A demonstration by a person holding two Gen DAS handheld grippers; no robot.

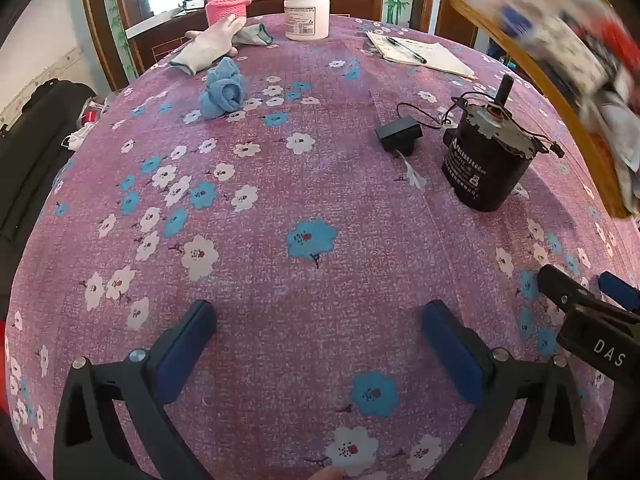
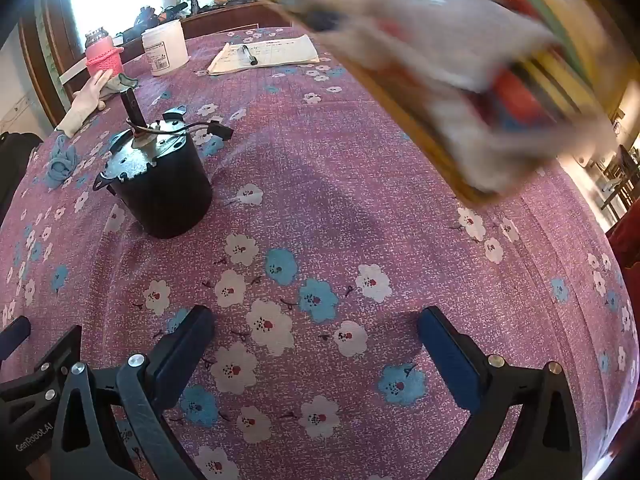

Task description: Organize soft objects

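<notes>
- Left gripper (image 1: pixel 320 320): jaws wide, holding nothing, low over the floral tablecloth (image 1: pixel 320 200).
- Blue rolled sock (image 1: pixel 223 90) at 11 o'clock in the left view, lying on the cloth; white glove (image 1: pixel 208 46) just beyond it, fingertips against the pink knit-sleeved bottle (image 1: pixel 226 4).
- White jar (image 1: pixel 307 14) at 12.
- Black motor (image 1: pixel 488 160) at 2 o'clock, upright.
- Blurred wooden tray (image 2: pixel 420 128) at upper right, apparently cloth-filled; above the table.
- Right gripper (image 2: pixel 316 320): jaws wide, nothing between them.

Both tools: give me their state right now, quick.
Left tool: open, holding nothing, above the tablecloth.
Right tool: open, holding nothing.
</notes>
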